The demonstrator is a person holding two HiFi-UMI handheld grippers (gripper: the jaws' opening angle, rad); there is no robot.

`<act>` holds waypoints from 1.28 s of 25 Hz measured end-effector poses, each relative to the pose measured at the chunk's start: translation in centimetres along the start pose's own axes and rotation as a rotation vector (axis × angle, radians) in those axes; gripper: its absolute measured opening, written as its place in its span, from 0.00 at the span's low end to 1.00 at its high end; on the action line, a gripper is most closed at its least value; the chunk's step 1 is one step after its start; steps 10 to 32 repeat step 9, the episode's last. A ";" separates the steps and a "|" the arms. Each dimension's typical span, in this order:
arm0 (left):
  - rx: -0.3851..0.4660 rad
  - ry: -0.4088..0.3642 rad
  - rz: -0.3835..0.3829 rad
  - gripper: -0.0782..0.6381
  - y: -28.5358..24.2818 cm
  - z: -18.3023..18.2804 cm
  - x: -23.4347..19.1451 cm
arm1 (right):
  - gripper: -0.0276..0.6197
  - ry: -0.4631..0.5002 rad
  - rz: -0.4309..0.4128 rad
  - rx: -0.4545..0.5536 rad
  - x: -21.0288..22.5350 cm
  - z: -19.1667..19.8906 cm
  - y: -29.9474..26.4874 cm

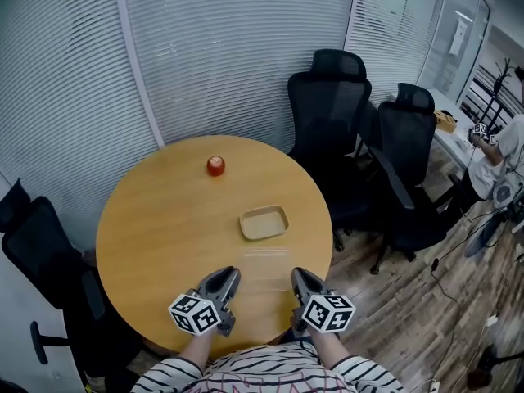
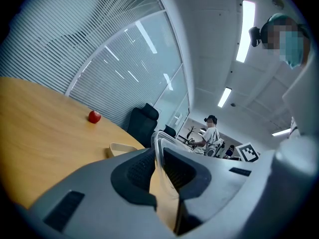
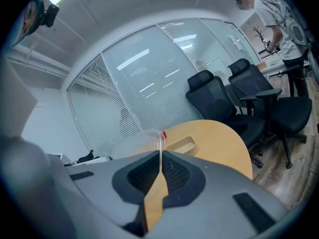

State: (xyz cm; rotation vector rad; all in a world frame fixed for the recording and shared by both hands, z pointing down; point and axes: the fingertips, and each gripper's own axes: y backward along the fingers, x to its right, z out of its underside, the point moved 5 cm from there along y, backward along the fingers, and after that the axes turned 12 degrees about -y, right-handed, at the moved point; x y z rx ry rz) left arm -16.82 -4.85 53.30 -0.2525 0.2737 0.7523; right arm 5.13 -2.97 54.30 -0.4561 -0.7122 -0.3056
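Left gripper [image 1: 227, 277] and right gripper [image 1: 300, 277] each pinched shut on opposite edges of clear rectangular plastic container [image 1: 266, 267], at near side of round wooden table [image 1: 155, 219], just short of shallow beige tray [image 1: 264, 223]; seemingly a two-handed carry, calling next for level, matched movement.

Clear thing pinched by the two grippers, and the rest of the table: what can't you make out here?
- The clear plastic piece: almost see-through in the head view, so I cannot tell whether it is a lid, tray or bag. The left gripper and right gripper pinch it, and their views show only its thin edge.
- The red object: too small to identify.
- The tan tray: its depth is unclear from above.
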 end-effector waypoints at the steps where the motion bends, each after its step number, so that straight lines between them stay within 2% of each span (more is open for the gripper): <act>1: 0.000 0.001 0.000 0.21 0.0 0.0 0.0 | 0.10 0.000 0.001 0.000 0.0 0.0 0.1; 32: -0.001 0.006 -0.007 0.21 0.2 0.0 -0.1 | 0.10 -0.002 0.000 -0.003 -0.1 0.2 0.1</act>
